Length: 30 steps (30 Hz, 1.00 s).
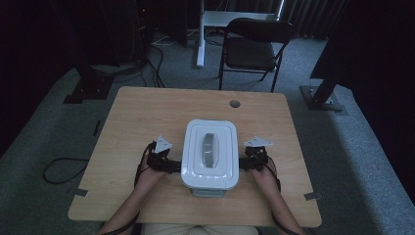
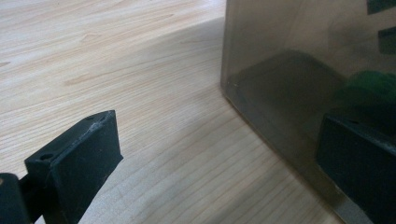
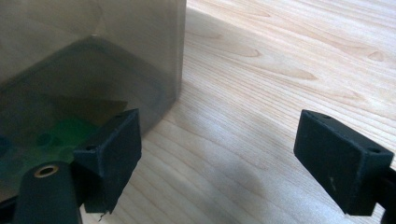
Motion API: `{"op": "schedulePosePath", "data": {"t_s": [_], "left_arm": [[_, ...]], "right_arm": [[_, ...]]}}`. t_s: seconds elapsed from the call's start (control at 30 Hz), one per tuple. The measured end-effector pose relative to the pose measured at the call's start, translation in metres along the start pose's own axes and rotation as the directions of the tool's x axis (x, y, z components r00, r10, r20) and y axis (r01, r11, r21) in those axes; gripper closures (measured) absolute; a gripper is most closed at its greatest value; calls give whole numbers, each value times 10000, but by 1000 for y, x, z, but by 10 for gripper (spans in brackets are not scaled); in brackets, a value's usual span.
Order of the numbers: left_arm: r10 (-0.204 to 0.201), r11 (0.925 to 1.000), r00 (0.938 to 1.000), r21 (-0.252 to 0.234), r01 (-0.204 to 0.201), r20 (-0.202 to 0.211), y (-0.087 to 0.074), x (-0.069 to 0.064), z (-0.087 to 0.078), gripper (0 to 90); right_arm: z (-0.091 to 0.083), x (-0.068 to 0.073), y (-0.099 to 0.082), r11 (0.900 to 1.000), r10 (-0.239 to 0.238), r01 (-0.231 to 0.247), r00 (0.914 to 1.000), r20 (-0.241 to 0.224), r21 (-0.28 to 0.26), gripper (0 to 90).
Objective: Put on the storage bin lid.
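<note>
Fingers (image 2: 74,163) spread, box (image 1: 210,153) wall just beside.

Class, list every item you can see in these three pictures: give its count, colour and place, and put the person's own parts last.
Box: one, translucent smoky walls, near middle of the table, between the grippers.
Lid: one, white, on the box.
Handle: one, grey, in the lid's middle.
Green contents: number unclear, seen dimly through the box wall.
Table: one, light wood, centre.
Cable hole: one, grey, far edge of the table.
Chair: one, black, beyond the table.
Floor cable: one, black, left of the table.
Left gripper: one, black, open, at the box's left side.
Right gripper: one, black, open, at the box's right side.
Forearms: two, from the bottom edge.
</note>
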State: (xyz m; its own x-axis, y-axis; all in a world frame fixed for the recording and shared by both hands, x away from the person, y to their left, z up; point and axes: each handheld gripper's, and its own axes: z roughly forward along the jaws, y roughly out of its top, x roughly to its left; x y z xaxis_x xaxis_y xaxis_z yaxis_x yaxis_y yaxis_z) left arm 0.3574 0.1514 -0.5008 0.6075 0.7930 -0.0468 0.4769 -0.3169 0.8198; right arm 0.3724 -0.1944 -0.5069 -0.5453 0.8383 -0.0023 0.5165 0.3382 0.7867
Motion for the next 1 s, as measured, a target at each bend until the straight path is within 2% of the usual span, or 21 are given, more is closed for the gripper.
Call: {"op": "schedulePosePath", "data": {"t_s": [0.13,0.2,0.37,0.53,0.63,0.83,1.0], "left_arm": [[-30,10000,10000,-58,30,41,-1,2,1,10],[-174,9998,9998,28,174,139,-1,3,1,9],[-214,9998,9996,18,214,193,-2,2,-1,10],[-118,9998,9996,-160,123,275,-3,0,-7,9],[72,9999,9995,-148,-68,309,-3,-3,-11,10],[110,9998,9992,-159,-104,397,-3,-6,-14,10],[144,9998,9977,-174,-132,660,-3,-9,-12,9]], "right_arm": [[2,-1,-2,9999,109,-108,9999,-82,28,144],[3,-1,-5,9996,275,-275,9996,-102,11,135],[1,0,-7,9995,288,-288,9996,-59,-110,129],[-3,2,-11,9998,177,-177,9998,-2,-132,128],[-6,3,-14,9999,122,-122,9999,2,-30,128],[-11,7,-18,10000,34,-35,9997,-226,-54,128],[-10,7,-16,9997,-234,234,9997,30,64,130]]}}
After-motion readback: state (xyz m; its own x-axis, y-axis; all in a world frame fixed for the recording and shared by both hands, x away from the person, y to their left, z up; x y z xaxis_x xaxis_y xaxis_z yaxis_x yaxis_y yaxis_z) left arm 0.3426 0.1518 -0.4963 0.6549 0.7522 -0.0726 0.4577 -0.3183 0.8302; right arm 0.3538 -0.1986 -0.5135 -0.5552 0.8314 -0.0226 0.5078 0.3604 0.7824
